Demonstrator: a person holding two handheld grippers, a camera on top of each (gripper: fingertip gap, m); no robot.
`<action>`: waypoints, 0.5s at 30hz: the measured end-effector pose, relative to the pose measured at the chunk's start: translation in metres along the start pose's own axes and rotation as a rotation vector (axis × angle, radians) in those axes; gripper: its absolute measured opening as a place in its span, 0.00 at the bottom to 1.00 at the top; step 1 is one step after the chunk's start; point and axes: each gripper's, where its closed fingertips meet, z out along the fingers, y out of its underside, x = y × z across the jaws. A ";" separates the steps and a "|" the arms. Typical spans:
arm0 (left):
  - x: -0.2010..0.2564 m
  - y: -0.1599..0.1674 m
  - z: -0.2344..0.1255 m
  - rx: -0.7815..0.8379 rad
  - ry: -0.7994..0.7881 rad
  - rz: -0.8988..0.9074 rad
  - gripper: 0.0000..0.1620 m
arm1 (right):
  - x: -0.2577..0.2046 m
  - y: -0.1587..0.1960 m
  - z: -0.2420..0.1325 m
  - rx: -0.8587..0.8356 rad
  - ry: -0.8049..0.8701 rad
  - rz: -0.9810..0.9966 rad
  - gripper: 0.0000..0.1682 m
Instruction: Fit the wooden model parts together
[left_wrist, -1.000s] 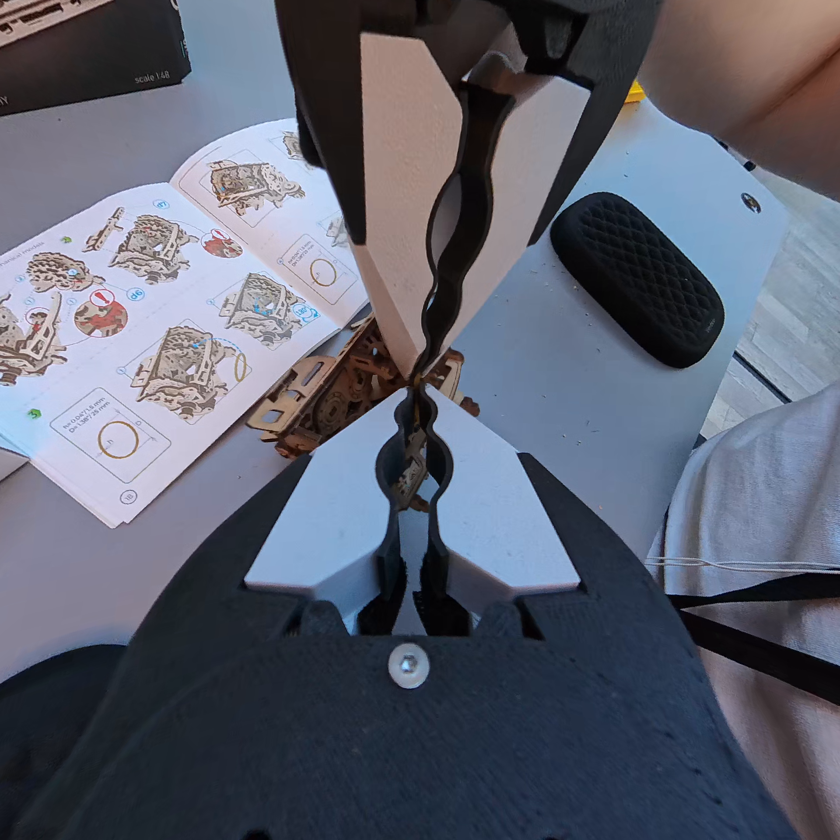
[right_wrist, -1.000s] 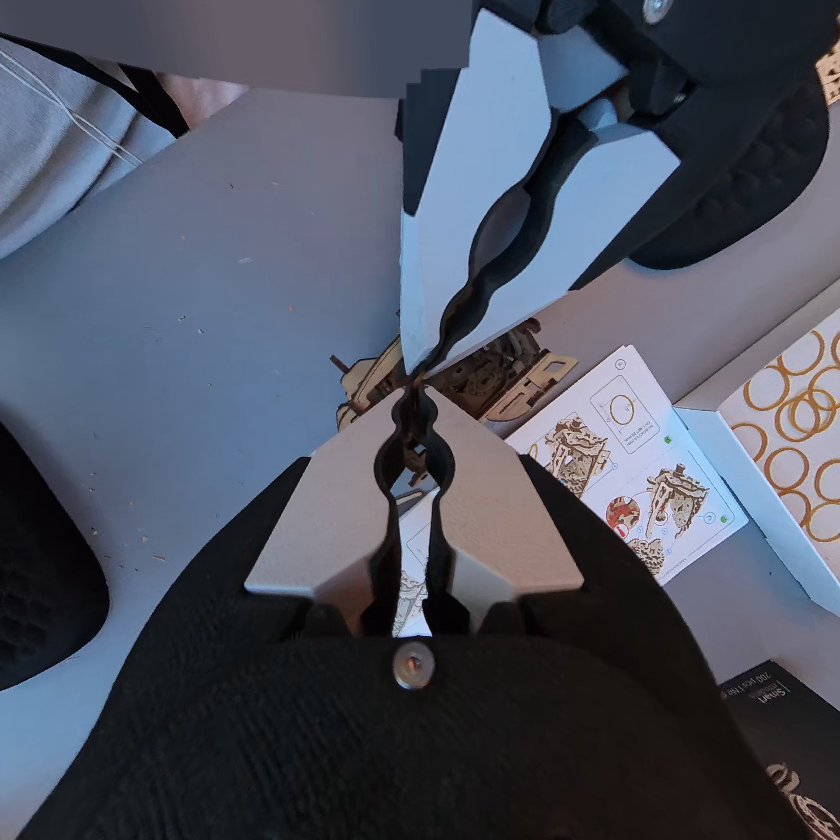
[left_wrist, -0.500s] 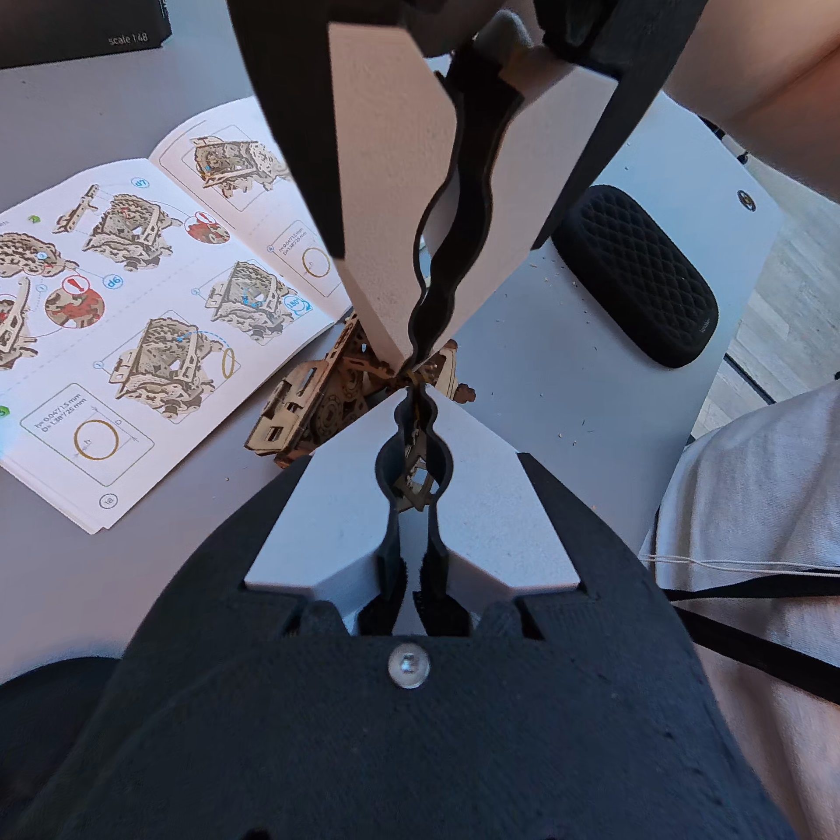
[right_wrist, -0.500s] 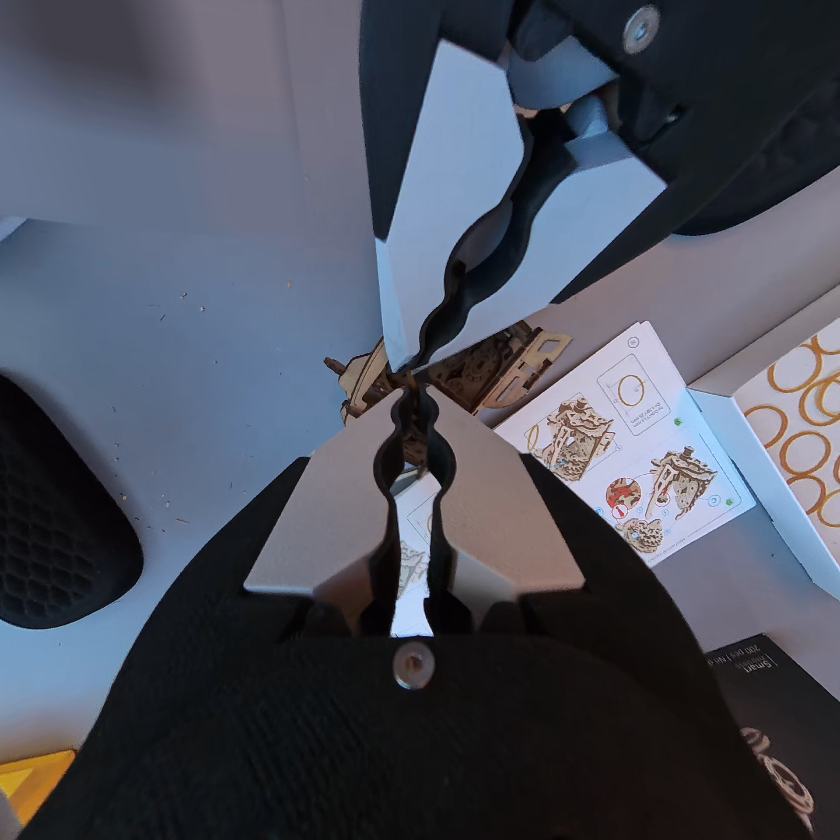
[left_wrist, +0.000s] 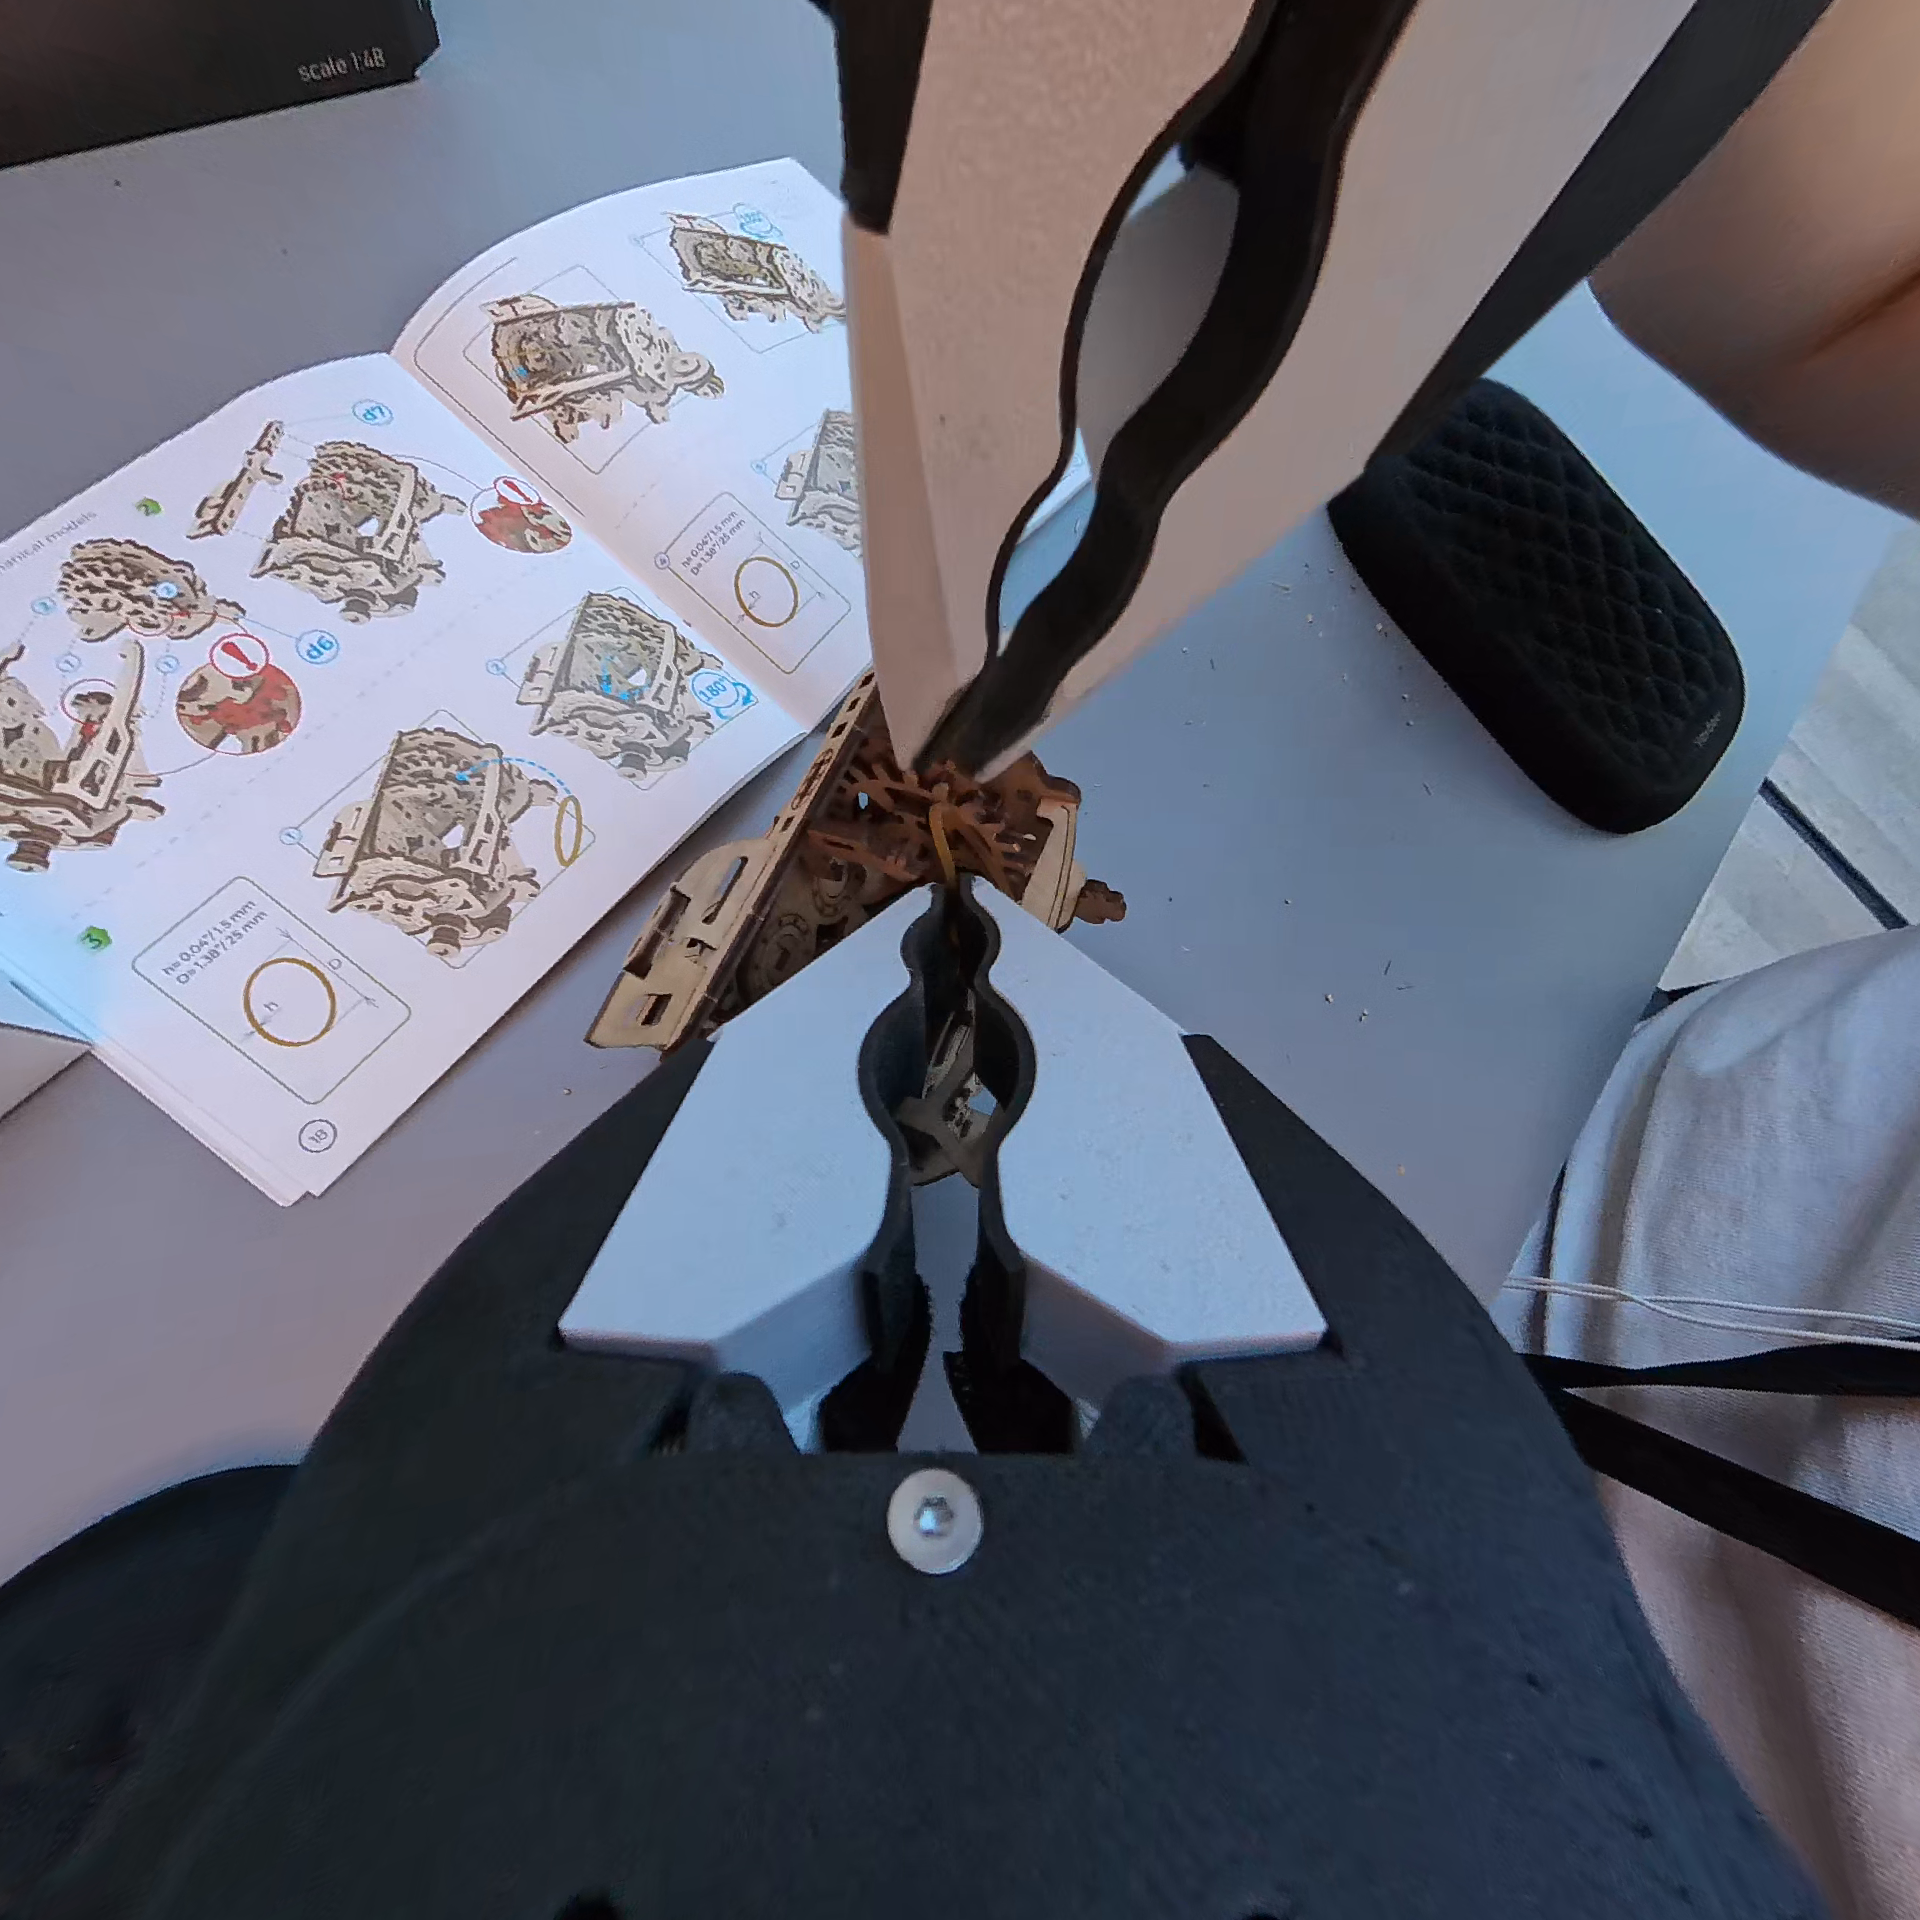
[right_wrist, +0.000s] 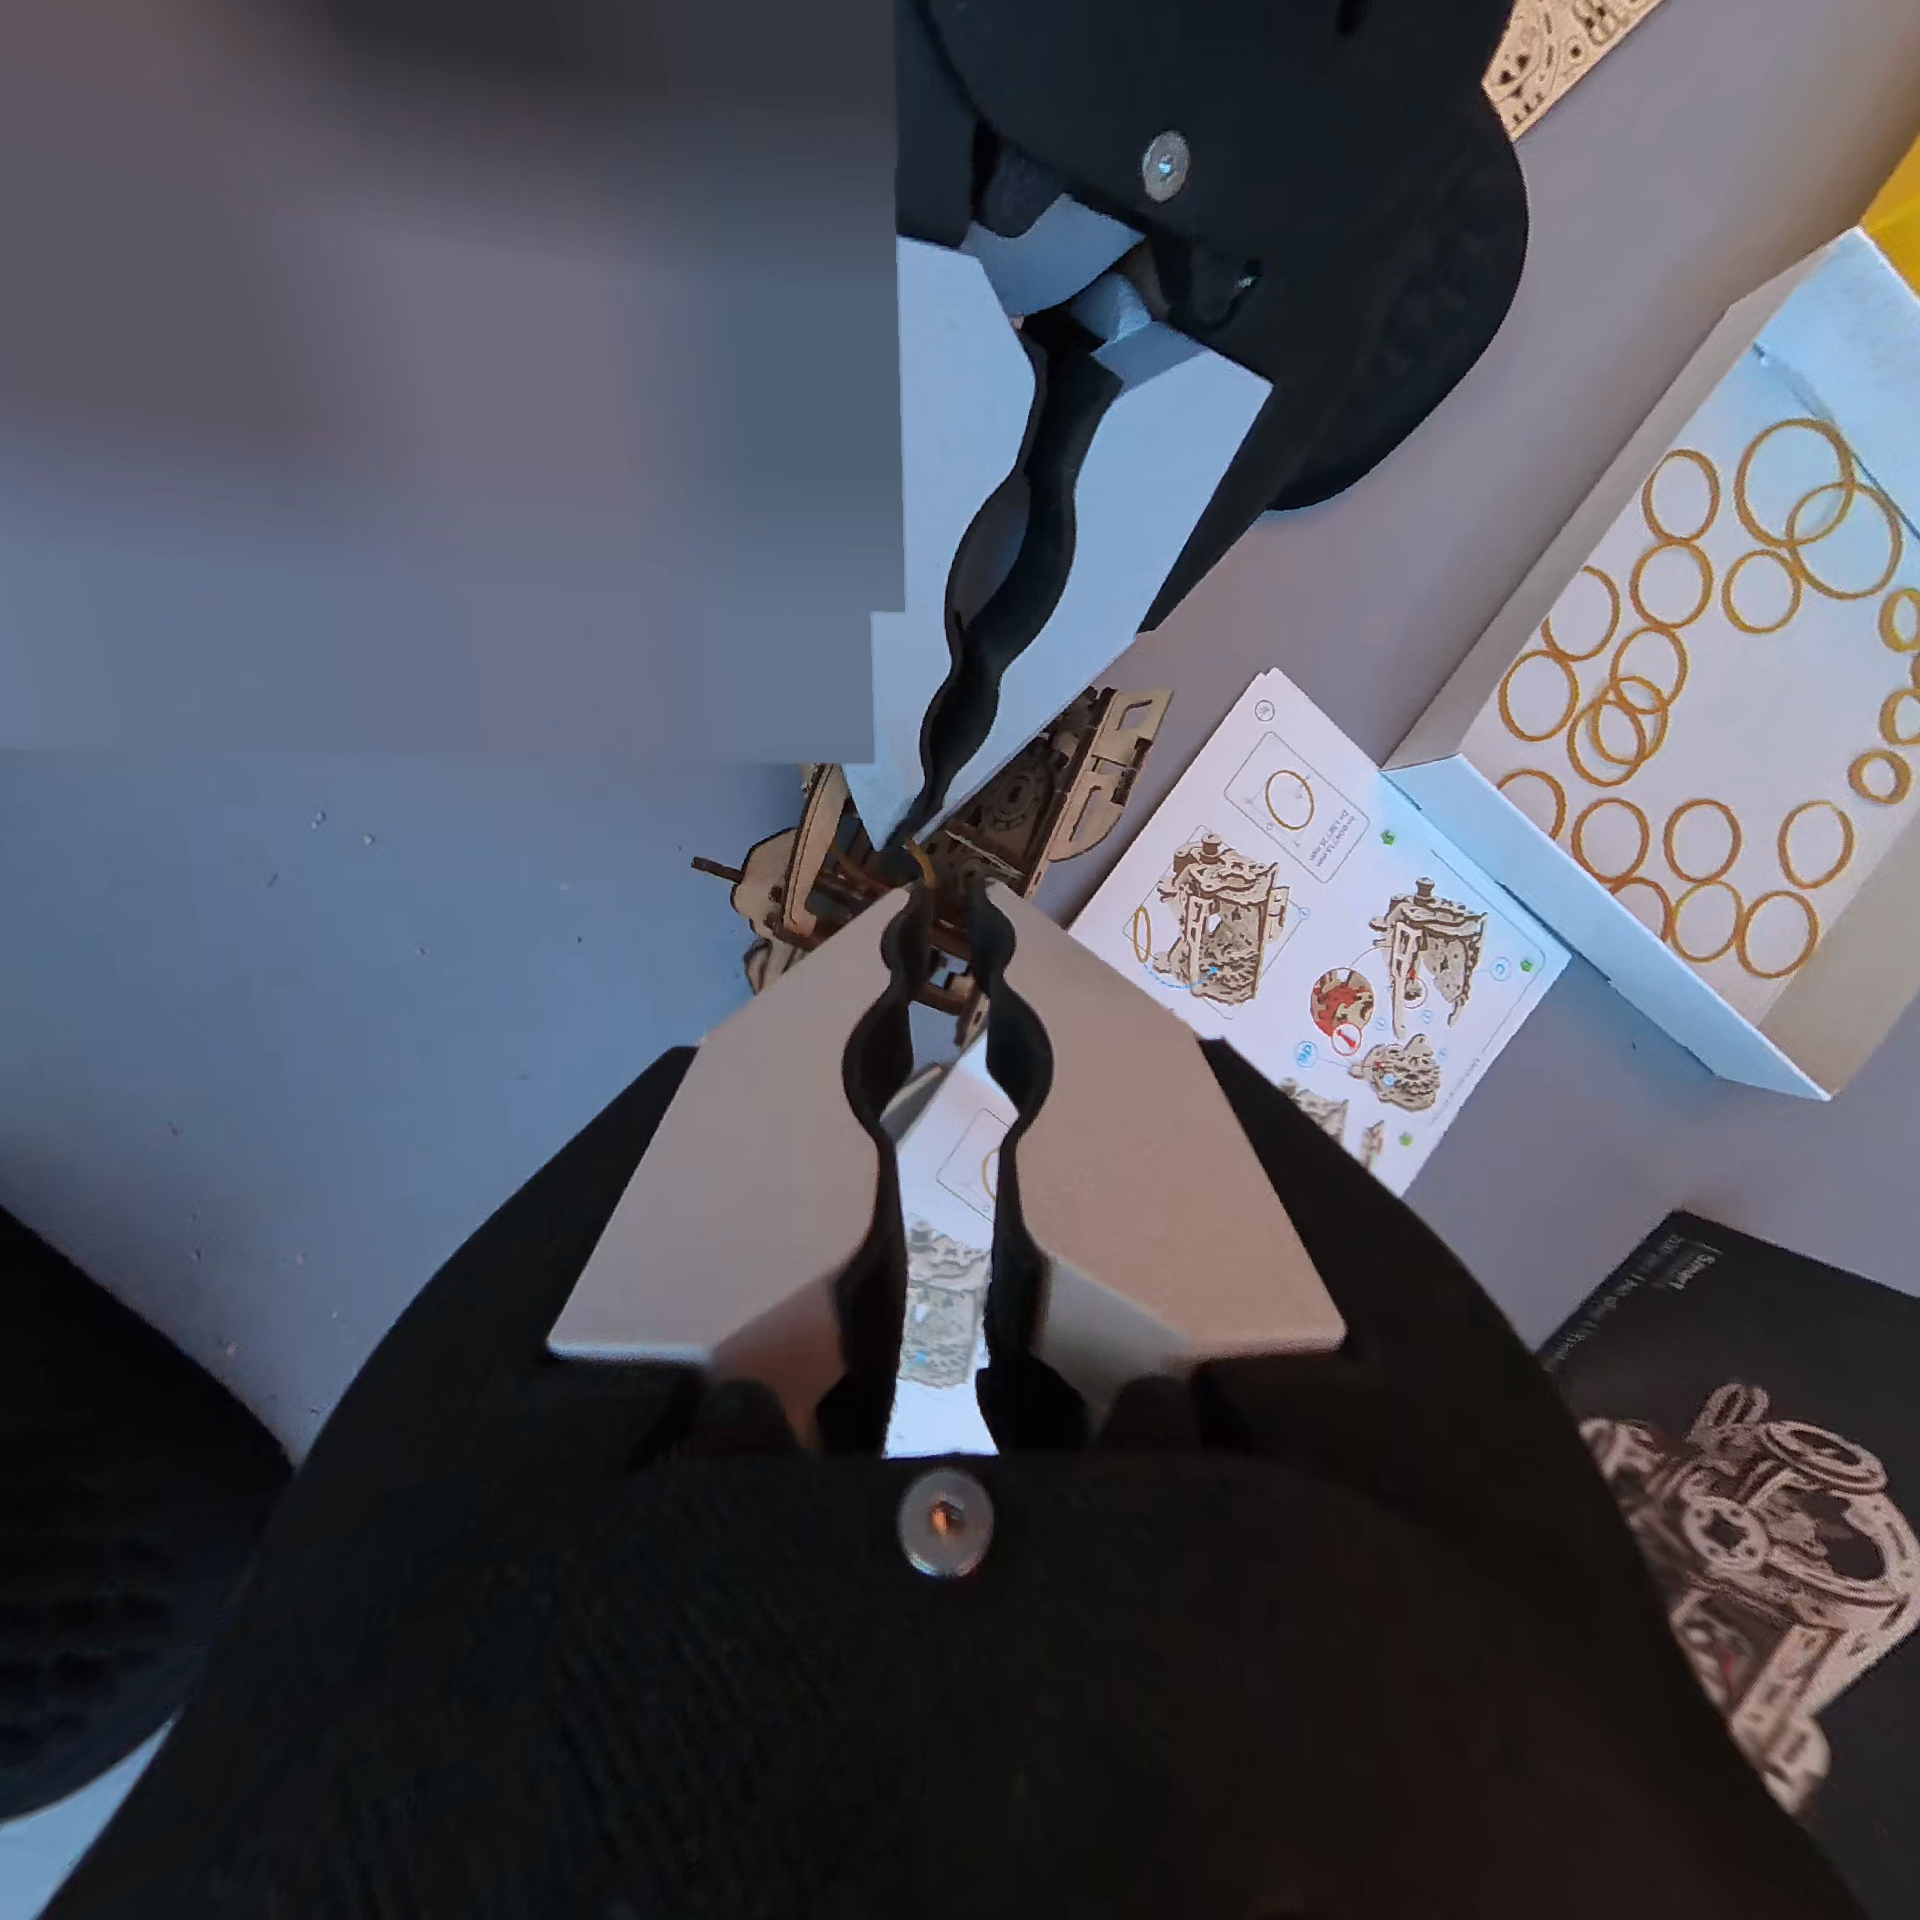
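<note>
A half-built wooden model (left_wrist: 748, 935) lies on the grey table beside the open instruction booklet (left_wrist: 416, 675). My left gripper (left_wrist: 951, 896) is shut on a thin yellow rubber band (left_wrist: 940, 836) that runs from its tips up onto the model. My right gripper (left_wrist: 961, 764) comes down from above, with its tips on the model's top by the band. In the right wrist view my right gripper (right_wrist: 948, 902) has its jaws a little apart and holds nothing. There the left gripper (right_wrist: 912, 831), the band (right_wrist: 923, 864) and the model (right_wrist: 1081, 769) lie just beyond it.
A white box (right_wrist: 1558, 935) holding several rubber bands stands right of the booklet (right_wrist: 1340, 914). A black box (right_wrist: 1766, 1455) lies nearer. Black padded rests (left_wrist: 1538, 613) (right_wrist: 94, 1507) lie on the table. A person's arm and lap are at the right, past the table edge. The tips of both grippers are at nearly the same place.
Both grippers have dropped closer to the model. The right gripper's jaws, shut before, have parted a little. The band now shows stretched between the left tips and the model.
</note>
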 end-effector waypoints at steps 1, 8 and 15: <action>0.000 0.000 0.000 -0.005 -0.003 0.003 0.00 | -0.002 -0.002 0.001 0.012 -0.004 0.041 0.03; 0.005 0.003 0.002 -0.043 0.010 0.002 0.00 | 0.003 -0.002 -0.003 0.032 0.093 0.215 0.04; 0.005 0.004 0.002 -0.077 0.017 -0.006 0.00 | -0.007 0.002 0.009 0.020 0.037 0.306 0.02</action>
